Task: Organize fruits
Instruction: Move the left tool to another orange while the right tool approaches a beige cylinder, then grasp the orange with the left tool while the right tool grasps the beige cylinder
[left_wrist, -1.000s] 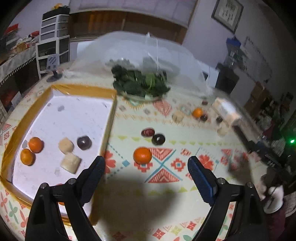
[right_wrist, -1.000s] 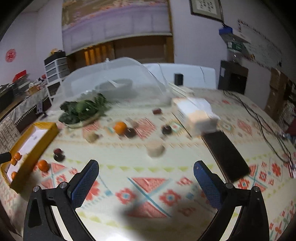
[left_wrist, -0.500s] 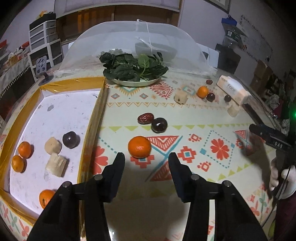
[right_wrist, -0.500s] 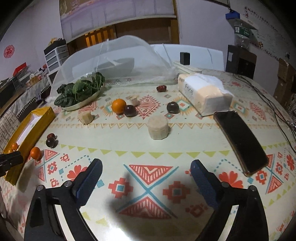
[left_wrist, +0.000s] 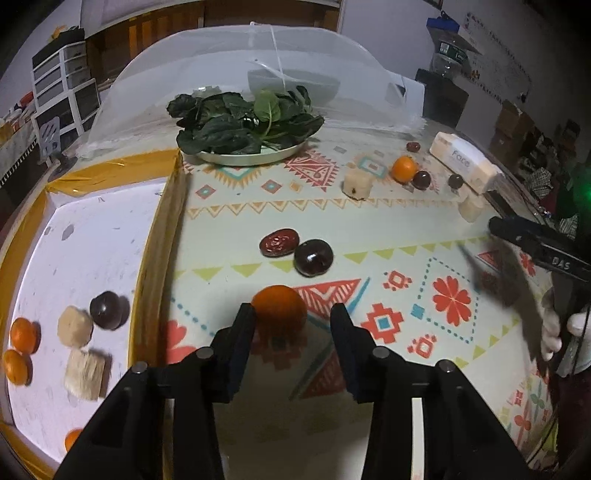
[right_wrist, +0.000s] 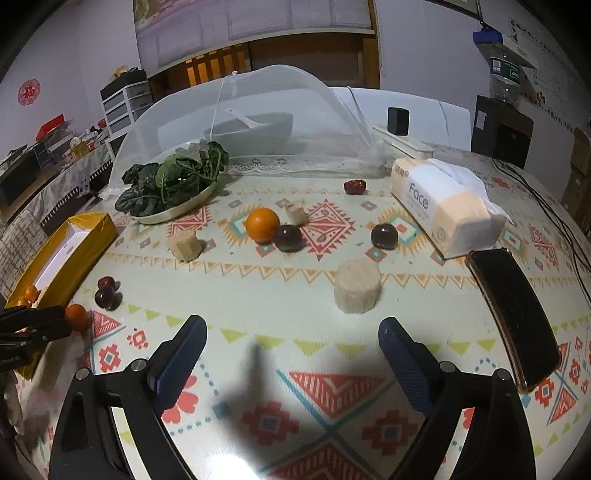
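1. Patterned cloth covers the desk (left_wrist: 388, 229).
2. Left gripper (left_wrist: 291, 325) is partly closed around an orange (left_wrist: 279, 305); its left pad seems to touch, the right stands just apart.
3. Left of that gripper sits the yellow-rimmed tray (left_wrist: 155, 236).
4. Right gripper (right_wrist: 291, 350) gapes wide, empty, with a pale cylinder (right_wrist: 357, 285) just ahead.

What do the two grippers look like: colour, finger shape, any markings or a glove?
Both grippers, left gripper and right gripper, have black angular frames with round bolts and flat, dark blue, ribbed pads. The right one carries white letters "DAS". A white glove holds it.
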